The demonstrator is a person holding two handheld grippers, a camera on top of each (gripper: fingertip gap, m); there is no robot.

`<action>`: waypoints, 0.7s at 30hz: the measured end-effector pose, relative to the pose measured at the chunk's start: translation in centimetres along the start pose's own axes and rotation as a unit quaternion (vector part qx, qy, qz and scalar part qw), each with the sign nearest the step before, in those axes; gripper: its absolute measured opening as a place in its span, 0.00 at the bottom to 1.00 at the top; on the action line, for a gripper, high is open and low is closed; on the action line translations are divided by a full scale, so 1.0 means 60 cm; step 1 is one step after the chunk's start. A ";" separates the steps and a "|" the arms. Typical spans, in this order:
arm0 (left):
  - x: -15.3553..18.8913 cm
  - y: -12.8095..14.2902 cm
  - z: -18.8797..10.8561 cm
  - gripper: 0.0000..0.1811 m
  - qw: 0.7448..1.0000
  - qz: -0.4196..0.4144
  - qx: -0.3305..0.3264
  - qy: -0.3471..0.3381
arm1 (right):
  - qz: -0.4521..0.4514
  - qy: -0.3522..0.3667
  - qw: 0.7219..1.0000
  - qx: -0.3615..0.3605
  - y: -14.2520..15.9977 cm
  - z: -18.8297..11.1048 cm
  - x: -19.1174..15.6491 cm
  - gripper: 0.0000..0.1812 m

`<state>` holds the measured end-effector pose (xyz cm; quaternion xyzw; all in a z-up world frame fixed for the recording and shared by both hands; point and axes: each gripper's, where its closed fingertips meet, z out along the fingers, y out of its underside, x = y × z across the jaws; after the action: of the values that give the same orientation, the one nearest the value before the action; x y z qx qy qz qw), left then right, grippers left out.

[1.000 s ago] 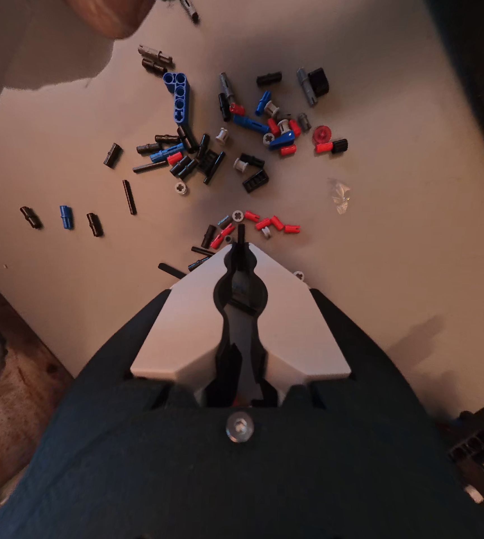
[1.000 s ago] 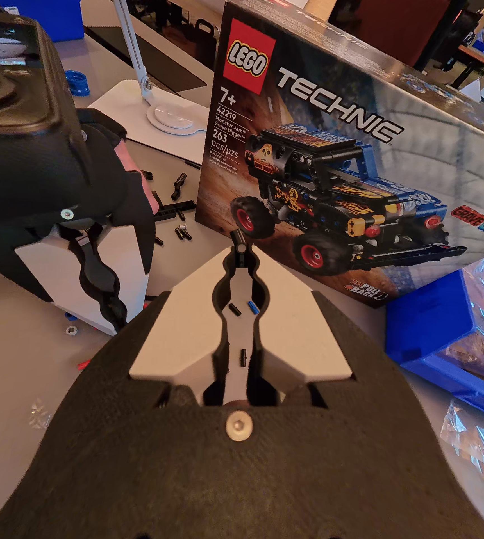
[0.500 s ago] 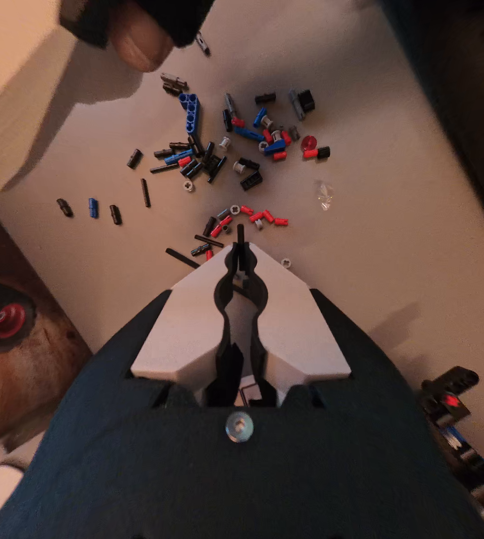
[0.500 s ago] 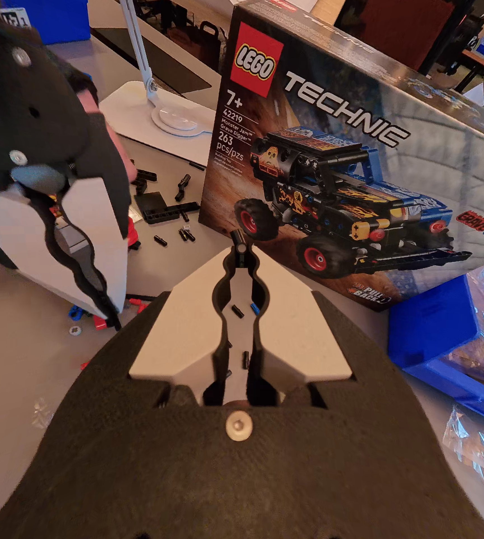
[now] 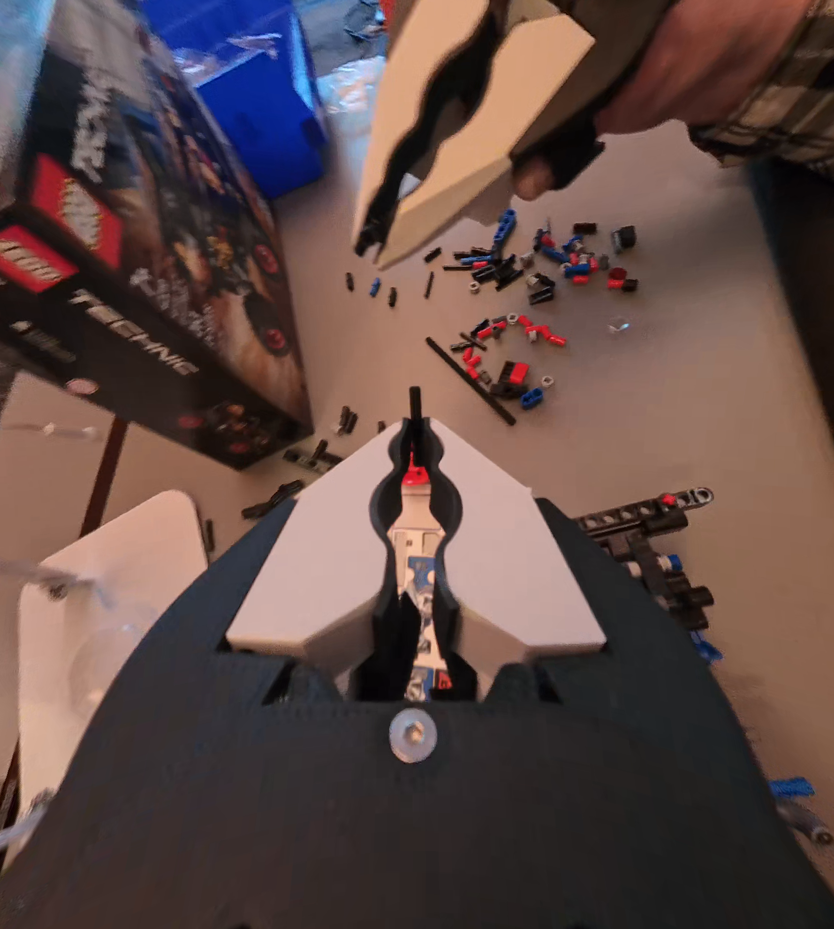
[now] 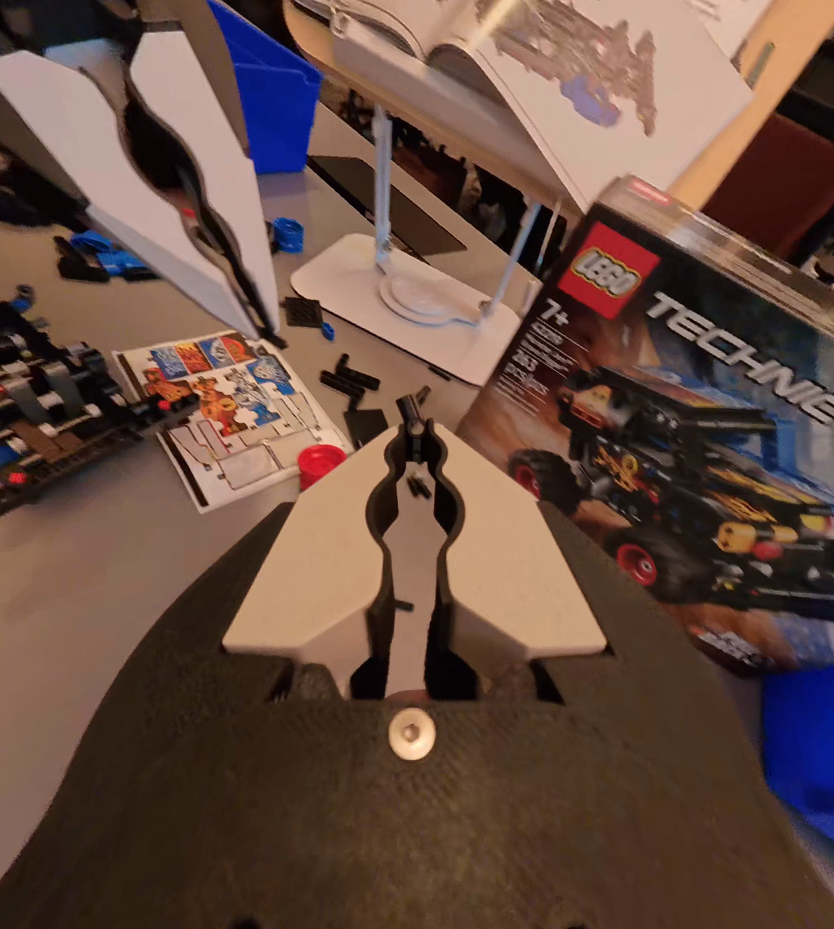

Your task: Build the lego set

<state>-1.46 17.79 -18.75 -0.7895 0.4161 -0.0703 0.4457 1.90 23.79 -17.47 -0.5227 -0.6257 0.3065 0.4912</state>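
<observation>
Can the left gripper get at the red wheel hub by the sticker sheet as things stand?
Probably not yet: the left gripper is shut on a thin black axle. The red wheel hub itself lies uncovered beside the sticker sheet.

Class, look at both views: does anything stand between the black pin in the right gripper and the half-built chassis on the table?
Nothing solid blocks the black pin. Only the flat sticker sheet lies between it and the chassis.

Grey table bears loose Lego pieces, set box, sticker sheet, partly built chassis, white lamp base.
</observation>
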 end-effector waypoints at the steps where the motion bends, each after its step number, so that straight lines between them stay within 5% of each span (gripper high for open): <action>1: -0.004 0.003 -0.010 0.01 1.000 -0.005 0.005 -0.013 | -0.003 -0.007 1.000 0.005 -0.006 0.004 -0.010 0.03; 9: -0.014 0.015 -0.034 0.01 0.996 0.005 0.026 -0.082 | -0.043 -0.054 0.997 0.020 -0.033 0.037 -0.085 0.03; 21: 0.001 0.026 -0.013 0.01 0.989 0.090 -0.037 -0.116 | -0.107 -0.035 0.993 -0.039 -0.006 0.065 -0.103 0.03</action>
<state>-2.75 16.88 -19.52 -0.7677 0.4333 0.0772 0.4657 -2.02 18.29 -20.27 -0.4605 -0.7062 0.2462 0.4781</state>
